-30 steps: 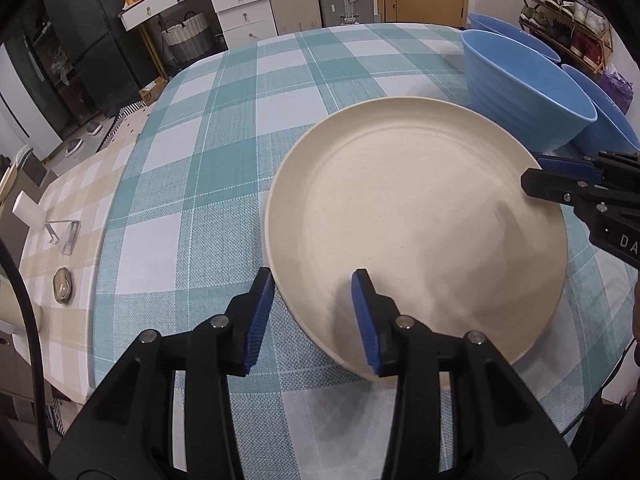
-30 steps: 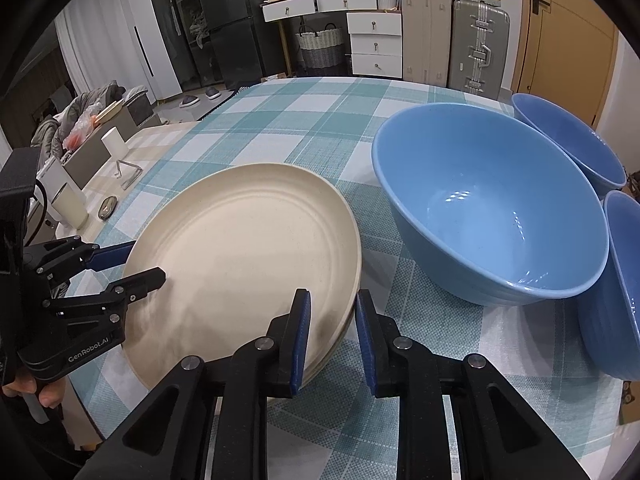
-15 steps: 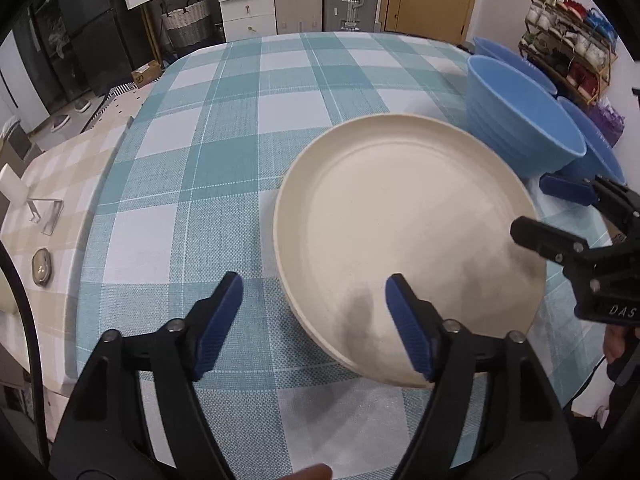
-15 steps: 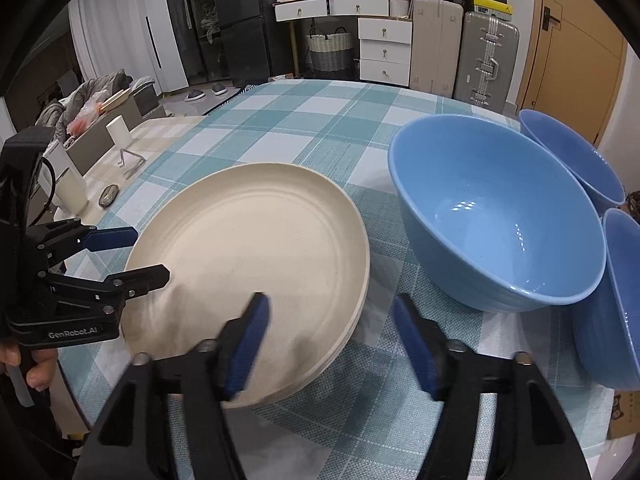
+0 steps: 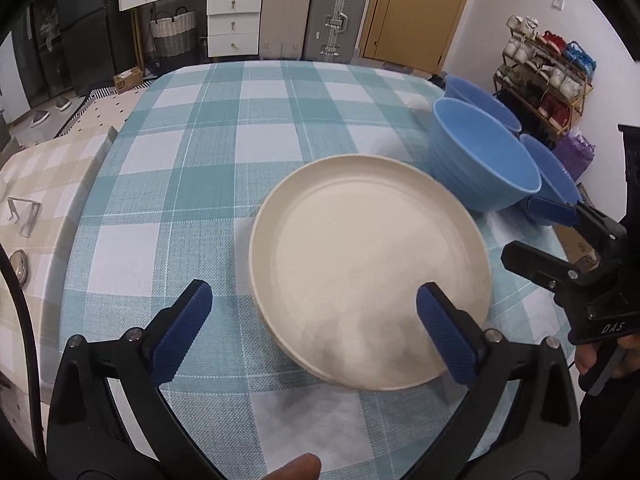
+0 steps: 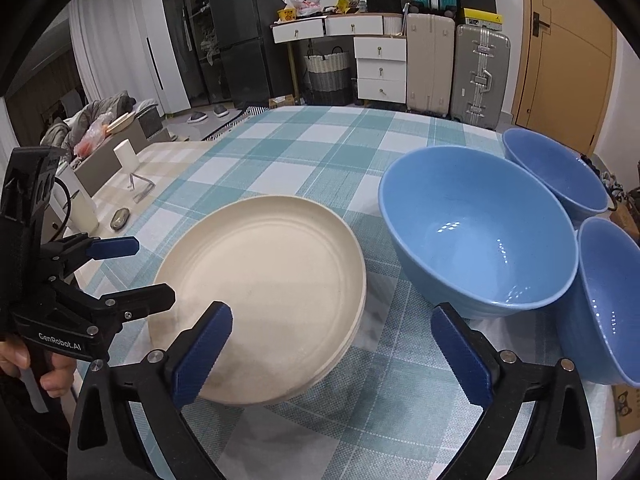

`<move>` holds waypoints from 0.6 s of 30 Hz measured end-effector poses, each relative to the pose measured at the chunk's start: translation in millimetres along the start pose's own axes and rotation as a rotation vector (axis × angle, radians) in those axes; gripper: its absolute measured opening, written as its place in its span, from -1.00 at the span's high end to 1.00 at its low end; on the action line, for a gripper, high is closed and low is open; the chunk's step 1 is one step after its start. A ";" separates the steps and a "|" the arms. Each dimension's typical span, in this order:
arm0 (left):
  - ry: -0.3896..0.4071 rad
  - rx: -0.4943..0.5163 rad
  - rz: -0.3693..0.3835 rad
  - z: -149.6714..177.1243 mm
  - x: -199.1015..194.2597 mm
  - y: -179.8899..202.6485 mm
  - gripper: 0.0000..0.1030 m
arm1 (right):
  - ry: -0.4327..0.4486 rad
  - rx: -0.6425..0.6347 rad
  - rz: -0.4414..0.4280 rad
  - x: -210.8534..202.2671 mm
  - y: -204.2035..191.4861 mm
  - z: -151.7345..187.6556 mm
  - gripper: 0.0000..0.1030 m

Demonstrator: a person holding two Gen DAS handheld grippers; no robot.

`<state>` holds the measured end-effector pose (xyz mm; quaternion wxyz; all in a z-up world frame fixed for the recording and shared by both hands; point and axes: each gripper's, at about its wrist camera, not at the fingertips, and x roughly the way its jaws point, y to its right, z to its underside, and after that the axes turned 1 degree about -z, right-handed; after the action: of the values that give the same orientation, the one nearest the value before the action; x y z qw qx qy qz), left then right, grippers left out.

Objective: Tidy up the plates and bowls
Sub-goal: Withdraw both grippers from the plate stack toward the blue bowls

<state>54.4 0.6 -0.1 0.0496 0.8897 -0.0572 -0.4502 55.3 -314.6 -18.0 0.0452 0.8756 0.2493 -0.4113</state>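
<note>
Both sets of tongs, left gripper and right gripper, just spread wide and empty above the cream plate flat on the checked tablecloth beside blue bowls; probably light, stiff, slick: best pinched at the raised rim.

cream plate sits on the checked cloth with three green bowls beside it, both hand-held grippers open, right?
Nearly. The three bowls are blue, not green, as the right wrist view shows. The cream plate does sit on the checked cloth, with both hand-held grippers open.
</note>
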 end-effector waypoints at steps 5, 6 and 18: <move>0.058 -0.019 0.022 -9.3 -16.4 4.7 -0.97 | 0.033 0.000 0.004 -20.8 5.9 -0.5 -0.98; 0.069 -0.019 0.021 -12.0 -19.5 6.3 -0.97 | 0.041 -0.001 0.007 -24.3 7.0 -0.9 -0.98; 0.140 0.015 0.040 -51.6 -35.2 38.0 -0.97 | 0.124 0.017 0.071 -74.9 37.1 -11.6 -0.98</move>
<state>73.2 -29.9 63.6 0.0558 0.9180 -0.0744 -0.3854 40.7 -373.5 40.6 0.0371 0.9081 0.2168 -0.3564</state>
